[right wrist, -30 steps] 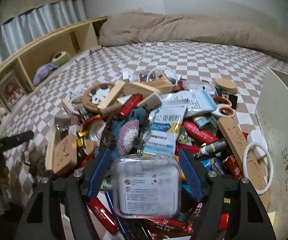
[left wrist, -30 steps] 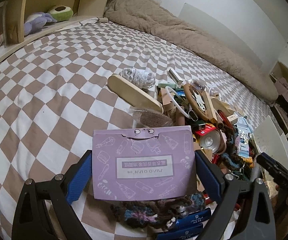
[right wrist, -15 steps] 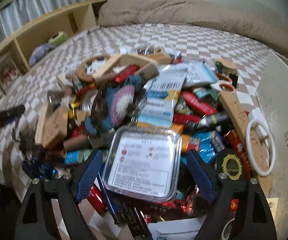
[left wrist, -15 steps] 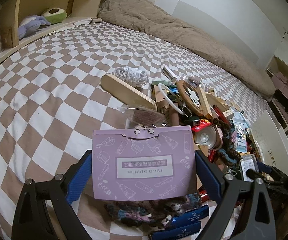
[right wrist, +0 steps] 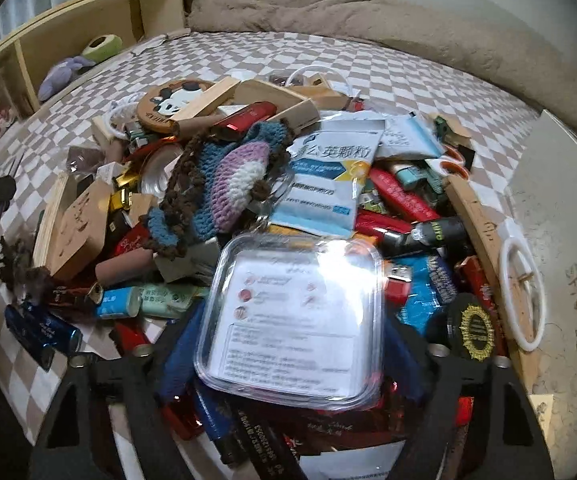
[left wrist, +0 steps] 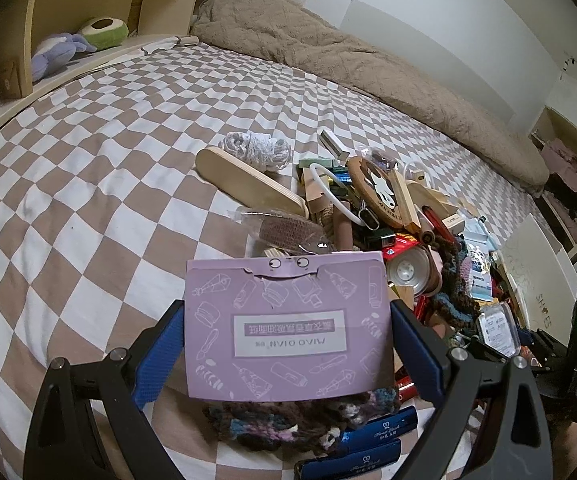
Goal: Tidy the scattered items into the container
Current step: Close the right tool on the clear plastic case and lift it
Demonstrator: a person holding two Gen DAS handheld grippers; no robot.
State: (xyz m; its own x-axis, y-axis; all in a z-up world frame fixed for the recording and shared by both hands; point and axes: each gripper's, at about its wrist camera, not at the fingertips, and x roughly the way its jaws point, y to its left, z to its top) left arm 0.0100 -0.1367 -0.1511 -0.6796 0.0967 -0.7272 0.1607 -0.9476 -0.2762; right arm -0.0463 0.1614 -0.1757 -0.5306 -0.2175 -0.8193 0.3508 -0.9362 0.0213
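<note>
A glare washed out the clear plastic box's [right wrist: 292,320] label; its print was unreadable. The purple card [left wrist: 288,328] hid the pile directly behind it.

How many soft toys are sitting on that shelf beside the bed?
2. A purple soft toy lies on the wooden shelf left of the bed, and a green soft toy sits right behind it. More may be hidden in compartments out of view.

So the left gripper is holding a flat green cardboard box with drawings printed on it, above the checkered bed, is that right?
Not quite: the flat cardboard box with drawings printed on it is purple, not green. The left wrist view shows it between the blue pads of the left gripper, above the brown and white checkered bed.
</note>
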